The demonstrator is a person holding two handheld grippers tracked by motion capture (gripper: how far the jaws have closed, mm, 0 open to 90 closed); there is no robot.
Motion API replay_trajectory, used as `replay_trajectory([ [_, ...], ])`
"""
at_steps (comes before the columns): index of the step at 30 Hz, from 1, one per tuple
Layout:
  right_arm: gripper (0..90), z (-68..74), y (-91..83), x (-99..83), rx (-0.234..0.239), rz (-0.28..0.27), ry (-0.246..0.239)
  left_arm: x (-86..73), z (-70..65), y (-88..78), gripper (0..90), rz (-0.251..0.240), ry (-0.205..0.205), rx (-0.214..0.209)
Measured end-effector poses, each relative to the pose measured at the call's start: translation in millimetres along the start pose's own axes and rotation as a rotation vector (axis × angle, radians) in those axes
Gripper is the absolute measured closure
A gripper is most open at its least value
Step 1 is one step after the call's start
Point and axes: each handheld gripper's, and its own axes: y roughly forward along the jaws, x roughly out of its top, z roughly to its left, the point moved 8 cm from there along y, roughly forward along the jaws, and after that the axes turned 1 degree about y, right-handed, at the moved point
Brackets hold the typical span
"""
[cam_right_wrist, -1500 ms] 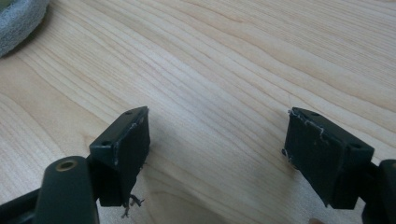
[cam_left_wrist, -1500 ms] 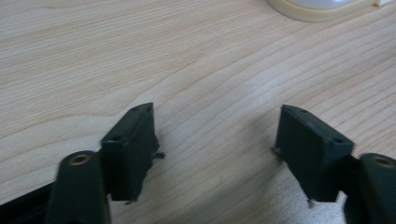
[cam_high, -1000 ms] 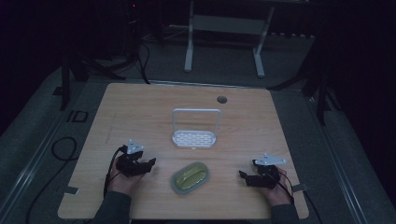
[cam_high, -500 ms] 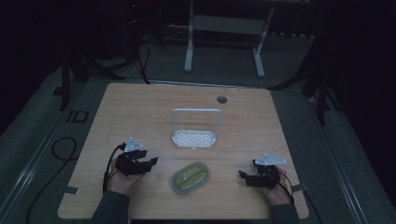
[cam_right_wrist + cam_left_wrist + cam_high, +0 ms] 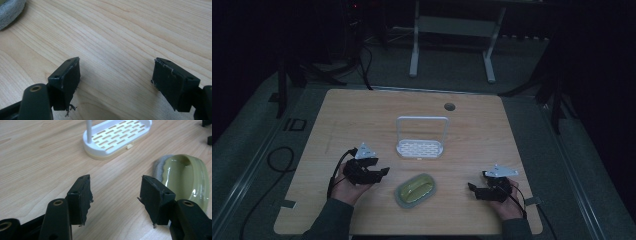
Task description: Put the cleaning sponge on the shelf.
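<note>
A green oval dish [image 5: 415, 189] lies on a grey pad near the table's front edge, between my two grippers. In the left gripper view the dish [image 5: 190, 180] and its grey pad [image 5: 160, 166] sit just right of the jaws. My left gripper [image 5: 384, 172] hovers left of the dish, open, and points toward it. Its jaws [image 5: 115, 187] have just narrowed a little, with only bare wood between them. My right gripper [image 5: 472, 187] rests right of the dish, open [image 5: 116, 70] and holding nothing.
A white slotted rack [image 5: 419, 148] with a tall hoop handle stands mid-table behind the dish, and in the left gripper view the rack [image 5: 117, 137] lies ahead. A round cable hole [image 5: 449, 106] is at the far edge. The wooden table [image 5: 362, 120] has bare room at the back.
The left hand has lifted and drifted slightly right and away from the front edge, and its jaws look a bit narrower. The right hand has stayed put.
</note>
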Motion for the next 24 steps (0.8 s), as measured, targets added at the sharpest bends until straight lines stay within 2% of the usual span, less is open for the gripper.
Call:
replay_trajectory([
  [5,21.8,0.0,0.0,0.0,0.000,0.000,0.000,3.2,-4.7,0.8,43.1,0.023,0.019,-0.005],
  [12,21.8,0.0,0.0,0.0,0.000,0.000,0.000,9.9,-14.5,0.2,42.6,0.037,0.052,-0.043],
  [15,21.8,0.0,0.0,0.0,0.000,0.000,0.000,10.6,-15.7,0.1,43.1,0.043,0.061,-0.046],
  [17,21.9,0.0,0.1,0.0,0.000,-0.001,0.000,14.6,-20.4,0.1,44.0,0.053,0.081,-0.058],
  [24,21.8,0.0,0.0,0.0,0.000,-0.001,0.001,20.6,-26.8,1.3,44.0,0.071,0.109,-0.062],
])
